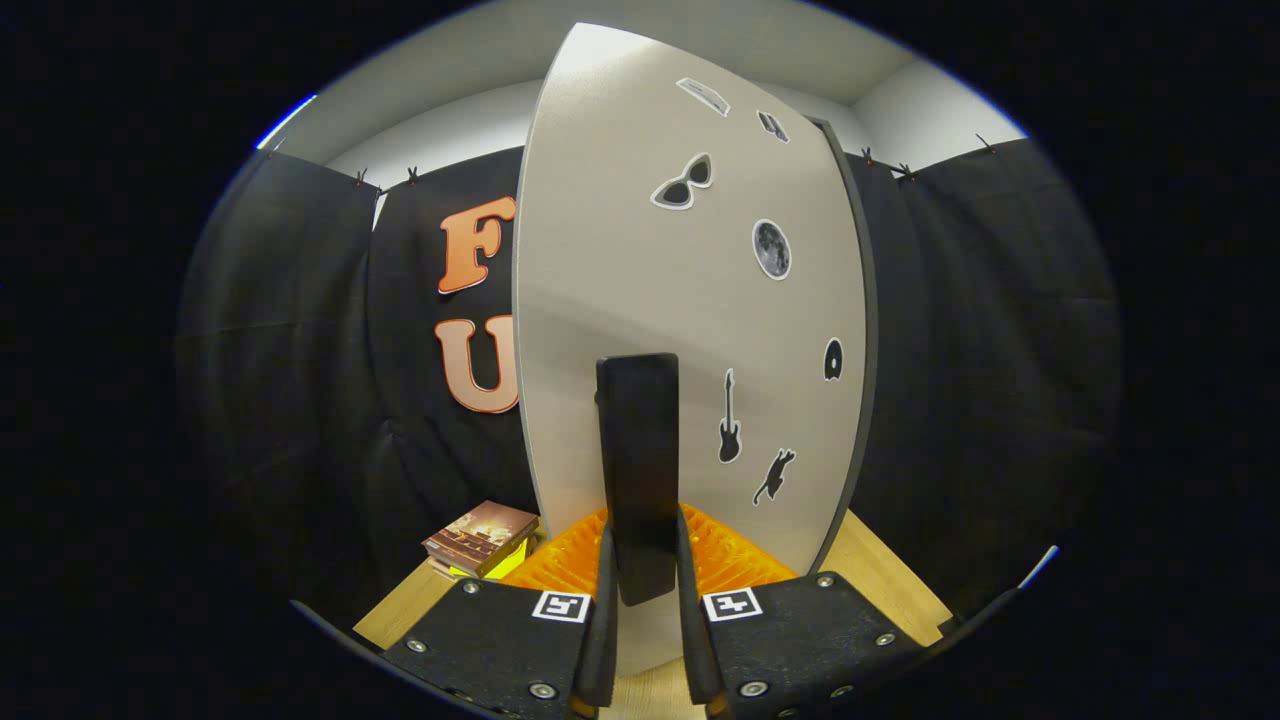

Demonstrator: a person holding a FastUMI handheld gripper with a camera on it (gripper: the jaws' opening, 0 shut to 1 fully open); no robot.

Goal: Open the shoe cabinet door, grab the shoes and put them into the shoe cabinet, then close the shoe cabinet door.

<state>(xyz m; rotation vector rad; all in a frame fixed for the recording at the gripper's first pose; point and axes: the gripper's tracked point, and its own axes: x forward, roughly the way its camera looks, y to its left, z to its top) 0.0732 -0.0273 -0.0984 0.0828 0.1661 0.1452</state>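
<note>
Black cloth hangs as the backdrop on every side, with a pale wall and ceiling above it. Largest in the foreground is the shoe cabinet door [690,330], a light grey panel with a dark edge, dotted with small stickers (sunglasses, a moon, a guitar, a cat). It stands angled to the camera, which suggests it is partway through its swing rather than flush with the cabinet; whether it is being opened or closed cannot be told. Beneath it lies the wooden surface [880,580], and at the door's foot an orange ribbed object [735,555] shows on either side of the handle; what it is remains unclear. To the left, near the backdrop, a small stack of books [478,538] rests on the surface, well apart from the door's path. The dark upright handle [638,470] projects from the door face and runs down between the fingers. The gripper [640,610] has its fingers drawn narrow, one against each side of the handle's lower end, apparently pinching it so that the door can be swung by it. No shoes can be made out.
</note>
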